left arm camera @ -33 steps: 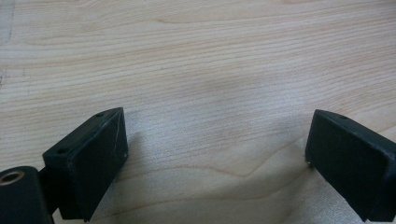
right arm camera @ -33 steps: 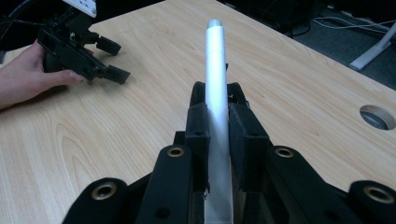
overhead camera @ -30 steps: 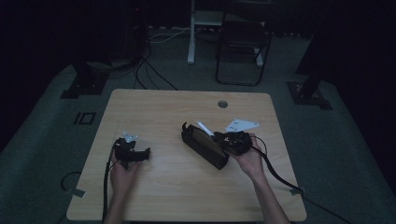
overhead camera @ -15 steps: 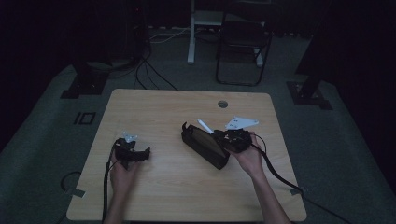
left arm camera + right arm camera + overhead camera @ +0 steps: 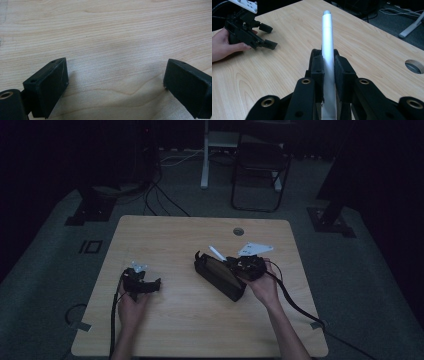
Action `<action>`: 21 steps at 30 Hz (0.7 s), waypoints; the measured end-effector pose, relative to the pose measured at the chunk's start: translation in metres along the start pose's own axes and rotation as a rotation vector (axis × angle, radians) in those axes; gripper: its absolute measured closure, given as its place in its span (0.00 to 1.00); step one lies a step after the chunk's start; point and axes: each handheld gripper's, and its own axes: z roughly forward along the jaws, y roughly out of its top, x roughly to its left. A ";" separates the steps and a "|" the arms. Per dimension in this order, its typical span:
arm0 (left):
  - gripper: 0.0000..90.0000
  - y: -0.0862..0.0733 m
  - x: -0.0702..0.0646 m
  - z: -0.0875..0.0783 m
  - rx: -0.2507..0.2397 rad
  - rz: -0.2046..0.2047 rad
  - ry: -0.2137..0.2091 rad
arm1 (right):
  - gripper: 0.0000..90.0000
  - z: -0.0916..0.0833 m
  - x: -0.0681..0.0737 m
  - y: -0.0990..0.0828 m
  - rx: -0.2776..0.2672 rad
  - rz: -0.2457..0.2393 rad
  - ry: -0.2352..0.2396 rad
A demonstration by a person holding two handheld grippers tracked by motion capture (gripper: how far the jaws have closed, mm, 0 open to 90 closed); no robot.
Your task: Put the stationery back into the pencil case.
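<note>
A: Hardly anything's shifted vs a sec ago – right gripper (image 5: pixel 231 263) w/ its white pen (image 5: pixel 216 252) has edged a touch, left gripper (image 5: pixel 156 284) sits where it was.

B: Right claw state?

A: Pressed together on the pen. In right gripper view the pads (image 5: pixel 318 72) clamp the pen (image 5: pixel 328 50) on both sides; barrel runs straight out past the tips, pointing up and away over the table (image 5: pixel 367 50).

B: And the black case?

A: Black case (image 5: pixel 220 276) lies just below/beside that claw, touching or nearly – can't tell which.

B: Left one?

A: Spread wide, nothing btwn. Left gripper view: bare wood (image 5: pixel 112 37) btwn and ahead of the jaws. Well apart from pen, on the other side of the case.
</note>
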 end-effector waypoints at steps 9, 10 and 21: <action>0.07 0.000 0.000 0.000 0.001 0.000 0.000 | 0.87 0.005 0.000 0.001 0.000 0.007 0.004; 0.07 0.000 0.000 0.000 0.001 0.000 0.000 | 0.87 0.006 0.000 0.000 -0.002 0.008 0.007; 0.07 0.000 0.000 0.000 0.001 0.000 0.000 | 0.87 0.011 0.000 -0.001 0.002 0.014 0.002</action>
